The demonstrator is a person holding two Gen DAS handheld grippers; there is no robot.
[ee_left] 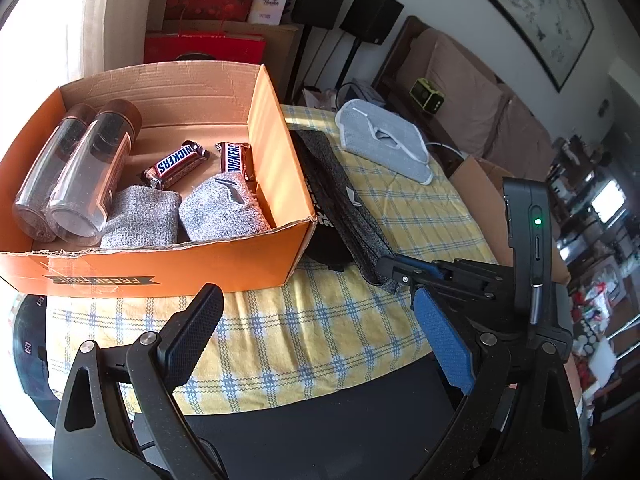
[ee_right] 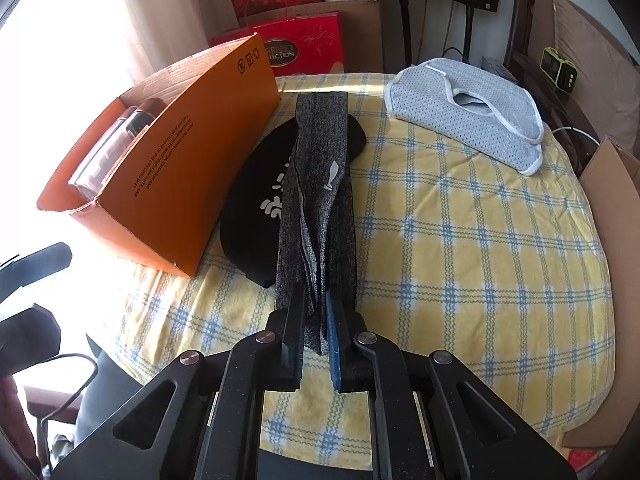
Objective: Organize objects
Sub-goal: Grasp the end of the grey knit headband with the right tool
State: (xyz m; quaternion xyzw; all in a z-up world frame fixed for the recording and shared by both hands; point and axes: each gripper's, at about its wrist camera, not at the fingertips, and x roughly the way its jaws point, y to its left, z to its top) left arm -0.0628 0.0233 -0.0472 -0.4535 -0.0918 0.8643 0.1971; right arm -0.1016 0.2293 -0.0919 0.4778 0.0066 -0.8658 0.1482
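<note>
An orange cardboard box (ee_left: 224, 264) stands on the yellow checked cloth (ee_left: 320, 332). It holds two clear bottles (ee_left: 86, 176), two Snickers bars (ee_left: 176, 164) and two rolled grey socks (ee_left: 224, 210). My right gripper (ee_right: 316, 312) is shut on the near end of a long dark grey sock (ee_right: 320, 184), which lies over a black cap (ee_right: 256, 200) beside the box (ee_right: 176, 184). The right gripper also shows in the left wrist view (ee_left: 404, 276). My left gripper (ee_left: 320, 304) is open and empty, in front of the box.
A light grey mesh cloth (ee_right: 468, 112) lies at the far right of the cloth. Red gift boxes (ee_right: 304, 40) and speakers stand behind. A brown cardboard piece (ee_right: 612, 240) borders the right edge.
</note>
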